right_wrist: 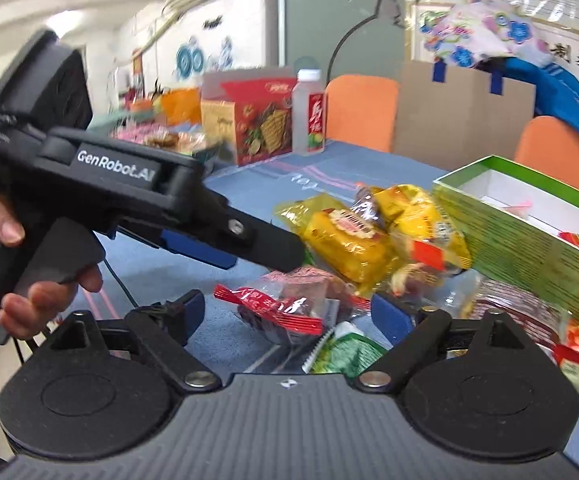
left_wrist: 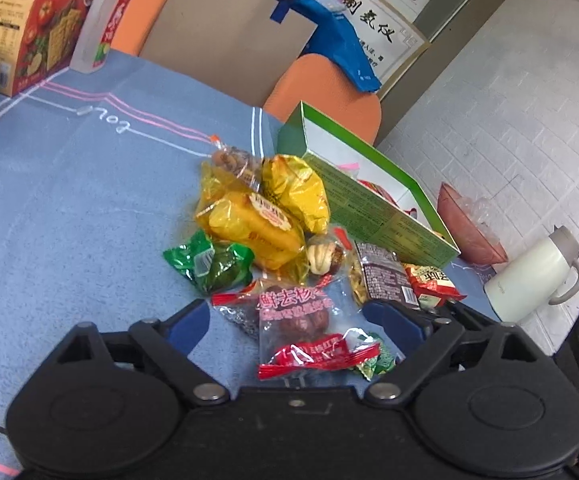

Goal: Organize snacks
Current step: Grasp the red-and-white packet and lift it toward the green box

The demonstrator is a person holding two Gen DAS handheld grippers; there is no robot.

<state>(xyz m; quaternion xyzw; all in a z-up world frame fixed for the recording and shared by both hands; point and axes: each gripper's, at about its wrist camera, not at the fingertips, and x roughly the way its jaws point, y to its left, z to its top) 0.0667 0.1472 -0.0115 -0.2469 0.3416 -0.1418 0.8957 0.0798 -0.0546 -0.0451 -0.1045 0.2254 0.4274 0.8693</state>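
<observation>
A heap of wrapped snacks lies on the blue tablecloth (left_wrist: 69,200): yellow cake packs (left_wrist: 257,224), a green pack (left_wrist: 213,264), a clear red-printed date pack (left_wrist: 297,320) and a dark pack (left_wrist: 385,276). My left gripper (left_wrist: 293,316) is open, its jaws on either side of the date pack. It also shows in the right wrist view (right_wrist: 249,248), above the heap. My right gripper (right_wrist: 289,316) is open around the red date pack (right_wrist: 285,308) and a green pack (right_wrist: 345,352). An open green box (left_wrist: 373,204) stands right of the heap, also in the right wrist view (right_wrist: 529,240).
A red cracker box (left_wrist: 29,36) and a clear bottle (left_wrist: 101,20) stand at the far left. Orange chairs (left_wrist: 329,92) and a cardboard bag (left_wrist: 225,40) are behind the table. A white kettle (left_wrist: 537,276) and a pink bowl (left_wrist: 469,224) sit at the right.
</observation>
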